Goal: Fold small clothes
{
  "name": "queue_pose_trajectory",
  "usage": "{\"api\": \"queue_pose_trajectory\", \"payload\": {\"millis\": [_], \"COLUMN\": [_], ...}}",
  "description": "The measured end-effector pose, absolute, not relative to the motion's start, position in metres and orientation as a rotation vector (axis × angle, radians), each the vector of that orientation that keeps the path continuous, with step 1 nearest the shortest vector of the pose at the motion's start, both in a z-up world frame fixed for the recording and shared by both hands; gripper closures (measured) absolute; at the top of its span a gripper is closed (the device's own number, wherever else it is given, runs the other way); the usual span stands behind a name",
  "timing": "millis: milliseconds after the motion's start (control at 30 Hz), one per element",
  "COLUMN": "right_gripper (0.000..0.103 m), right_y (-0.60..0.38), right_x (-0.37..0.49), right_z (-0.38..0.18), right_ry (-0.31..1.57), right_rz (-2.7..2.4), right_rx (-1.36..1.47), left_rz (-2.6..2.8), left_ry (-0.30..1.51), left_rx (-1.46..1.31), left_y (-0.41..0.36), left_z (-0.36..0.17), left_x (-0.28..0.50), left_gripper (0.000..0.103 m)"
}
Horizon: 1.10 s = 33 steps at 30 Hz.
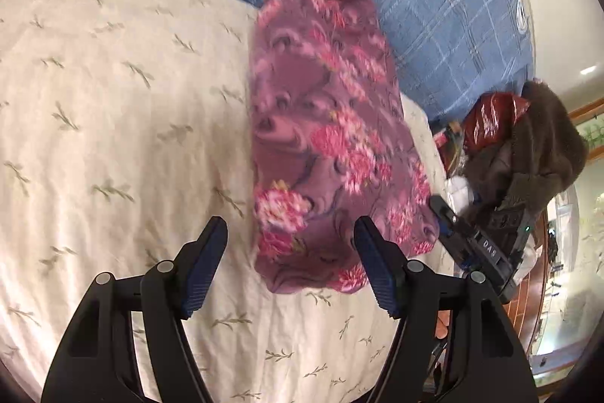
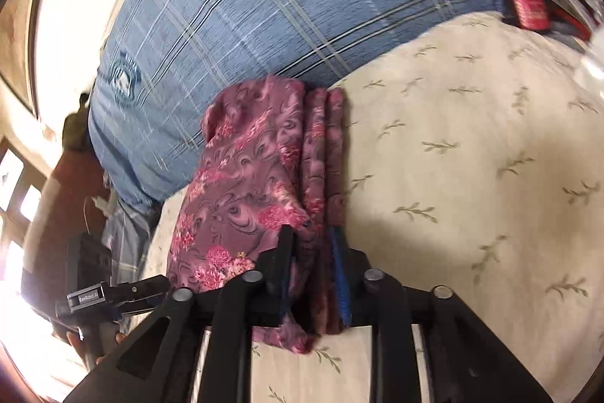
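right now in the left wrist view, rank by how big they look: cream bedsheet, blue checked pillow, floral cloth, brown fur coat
1. cream bedsheet
2. blue checked pillow
3. floral cloth
4. brown fur coat, though fisheye warping at the picture's edge makes its rank unsure

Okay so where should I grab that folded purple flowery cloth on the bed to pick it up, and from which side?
Grip the folded floral cloth at its stacked fold edge, where the layers bunch into ridges, coming in from the near short end. A pinch across that edge likely catches all layers at once. The right gripper already straddles it there; the left gripper stands open over the near end.
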State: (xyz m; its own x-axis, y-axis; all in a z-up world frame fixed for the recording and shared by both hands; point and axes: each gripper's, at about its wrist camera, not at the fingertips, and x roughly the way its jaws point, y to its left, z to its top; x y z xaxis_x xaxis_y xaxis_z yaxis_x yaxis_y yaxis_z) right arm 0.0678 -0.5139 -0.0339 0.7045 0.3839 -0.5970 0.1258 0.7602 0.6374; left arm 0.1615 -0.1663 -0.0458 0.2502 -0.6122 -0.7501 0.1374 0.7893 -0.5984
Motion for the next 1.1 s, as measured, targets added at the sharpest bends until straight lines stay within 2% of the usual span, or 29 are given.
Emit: {"api": "queue_pose_trajectory", "payload": {"millis": [233,500,567,600,633,667,733,833,1100], "right_gripper": [0.046,0.046,0.046,0.048,0.058,0.064,0.074,0.079,0.080], "right_y": [-0.523,-0.506,-0.501,-0.498,-0.495,-0.491,-0.484,-0.477,-0.460], "right_x": [0.101,0.158,0.169,0.173,0.177,0.179,0.177,0.168,0.117], "right_z": [-0.041,-0.059,-0.060,-0.060,-0.060,-0.060,-0.056,-0.045,-0.009], "right_ry": [0.788,0.855,0.856,0.860,0.872,0.882,0.869,0.848,0.790], "right_rz": [0.153,0.313,0.351,0.365,0.355,0.340,0.327,0.304,0.386], "right_rx": [0.775,0.748,0.736,0.718,0.684,0.643,0.590,0.566,0.635], "left_rz": [-0.552,-0.600,-0.606,-0.601,-0.595,-0.588,-0.559,-0.554,-0.623], "left_ry": [1.238,1.316,1.309,1.301,1.297,1.288,1.266,1.222,1.175], "left_rx": [-0.538,-0.626,-0.645,-0.643,-0.637,-0.631,-0.583,-0.541,-0.574], "left_y": [-0.172,-0.192,-0.196,-0.195,-0.197,-0.199,-0.201,-0.200,-0.166], "left_z": [-0.051,-0.076,-0.076,-0.074,-0.072,-0.070,-0.063,-0.050,0.002], "left_x": [0.202,0.246,0.253,0.254,0.255,0.255,0.252,0.245,0.196], "left_gripper": [0.034,0.034,0.029,0.028,0.028,0.030,0.057,0.075,0.077]}}
